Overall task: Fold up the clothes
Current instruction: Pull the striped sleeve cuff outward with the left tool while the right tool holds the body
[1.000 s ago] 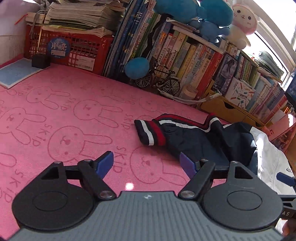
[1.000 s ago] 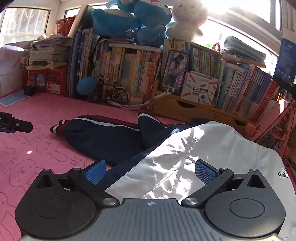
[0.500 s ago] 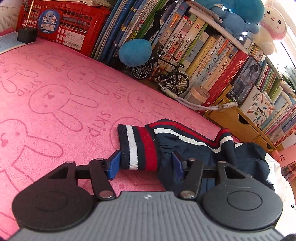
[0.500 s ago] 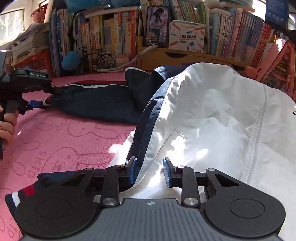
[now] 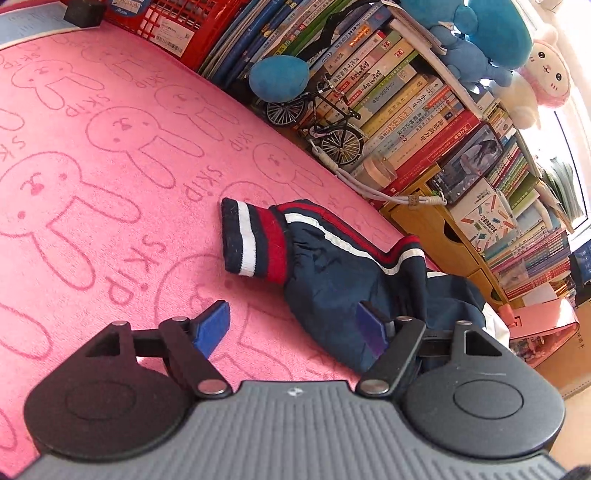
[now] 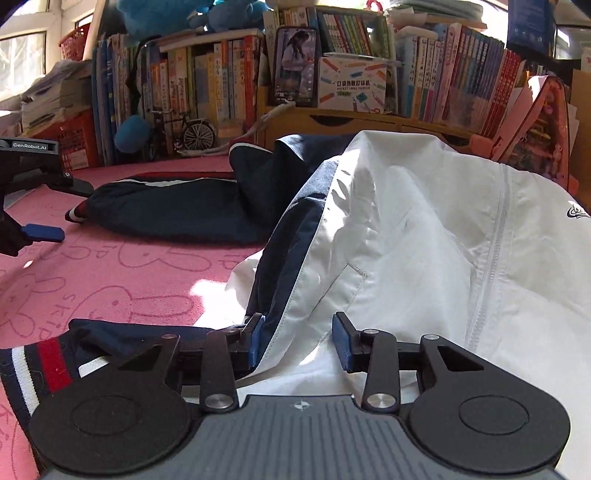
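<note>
Left gripper [image 5: 293, 326]: jaws spread wide and holding nothing. Half a second ago they were narrowed on either side of the striped cuff [image 5: 255, 242]; now the cuff lies flat on the pink cover, well ahead of the jaws, and only the navy sleeve [image 5: 332, 288] passes under the right-hand jaw. Reading: the sleeve end has been let go or the grip was never closed; the sleeve lies stretched out, not folded in.

Right gripper [image 6: 297, 341]: jaws wider apart than half a second ago, straddling the jacket [image 6: 424, 236] at its white front edge, pinching nothing. A second striped cuff [image 6: 33, 363] lies left of the left-hand jaw. The garment is rumpled and heaped ahead of the jaws.

Surface: pink bunny-print cover [image 5: 110, 155], bare left of the left gripper's jaws.

Room: red crate [image 5: 173, 20], model bicycle [image 5: 317, 122], packed books [image 6: 461, 81], plush toys [image 5: 546, 74] beyond.
</note>
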